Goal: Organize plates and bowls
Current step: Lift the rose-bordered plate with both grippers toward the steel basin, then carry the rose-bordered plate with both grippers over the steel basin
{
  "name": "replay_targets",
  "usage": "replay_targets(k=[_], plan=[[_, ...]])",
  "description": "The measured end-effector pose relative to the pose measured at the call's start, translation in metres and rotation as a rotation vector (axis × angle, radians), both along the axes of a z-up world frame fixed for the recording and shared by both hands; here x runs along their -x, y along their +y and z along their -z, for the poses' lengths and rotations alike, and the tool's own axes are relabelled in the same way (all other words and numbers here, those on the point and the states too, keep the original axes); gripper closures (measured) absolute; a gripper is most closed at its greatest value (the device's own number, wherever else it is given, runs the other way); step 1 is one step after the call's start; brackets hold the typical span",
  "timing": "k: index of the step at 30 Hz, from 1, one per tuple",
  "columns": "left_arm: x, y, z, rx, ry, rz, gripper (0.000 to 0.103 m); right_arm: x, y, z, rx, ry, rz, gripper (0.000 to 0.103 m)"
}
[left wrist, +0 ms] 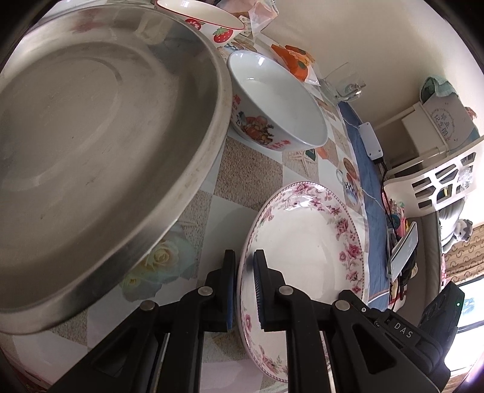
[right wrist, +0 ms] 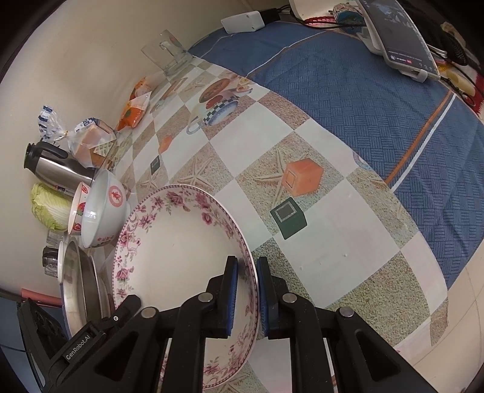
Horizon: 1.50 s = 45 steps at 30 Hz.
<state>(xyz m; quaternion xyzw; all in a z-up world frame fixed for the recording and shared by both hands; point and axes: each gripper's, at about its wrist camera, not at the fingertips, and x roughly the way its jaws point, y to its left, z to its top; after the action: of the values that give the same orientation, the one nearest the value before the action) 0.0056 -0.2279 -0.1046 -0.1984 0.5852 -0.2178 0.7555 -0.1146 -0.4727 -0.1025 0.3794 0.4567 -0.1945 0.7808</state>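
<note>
A white plate with pink flowers lies on the checked tablecloth. My left gripper is shut on its near-left rim. My right gripper is shut on the opposite rim of the same plate. A large steel basin fills the left of the left wrist view and shows on edge in the right wrist view. A white bowl with a red picture stands behind the plate, also in the right wrist view. A strawberry bowl sits further back.
A steel kettle, a cabbage, bagged bread and an orange packet line the wall. A glass jug stands at the back. A blue cloth carries a phone on a stand and a white adapter.
</note>
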Motion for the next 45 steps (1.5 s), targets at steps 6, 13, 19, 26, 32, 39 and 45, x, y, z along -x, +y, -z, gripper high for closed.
replay_targets(k=[6, 13, 19, 26, 32, 39, 45], plan=[[-0.001, -0.001, -0.001, -0.006, -0.008, 0.021, 0.091, 0.000, 0.001, 0.000, 0.004, -0.001, 0.006, 0.088], [0.001, -0.003, -0.008, -0.055, -0.041, 0.042, 0.092, 0.000, 0.001, -0.001, 0.012, -0.005, 0.008, 0.088], [0.001, -0.001, -0.013, -0.032, -0.043, 0.047, 0.092, 0.000, 0.003, -0.008, 0.039, -0.033, 0.000, 0.088], [0.004, -0.006, -0.027, -0.046, -0.100, 0.080, 0.092, 0.002, 0.006, -0.025, 0.100, -0.085, -0.005, 0.088], [0.004, -0.008, -0.029, -0.045, -0.097, 0.090, 0.092, 0.004, 0.005, -0.030, 0.107, -0.103, -0.002, 0.088], [0.007, -0.013, -0.037, -0.055, -0.136, 0.120, 0.092, 0.009, 0.005, -0.037, 0.131, -0.119, 0.010, 0.088], [0.010, -0.015, -0.044, -0.048, -0.159, 0.134, 0.092, 0.013, 0.005, -0.043, 0.149, -0.138, 0.020, 0.088]])
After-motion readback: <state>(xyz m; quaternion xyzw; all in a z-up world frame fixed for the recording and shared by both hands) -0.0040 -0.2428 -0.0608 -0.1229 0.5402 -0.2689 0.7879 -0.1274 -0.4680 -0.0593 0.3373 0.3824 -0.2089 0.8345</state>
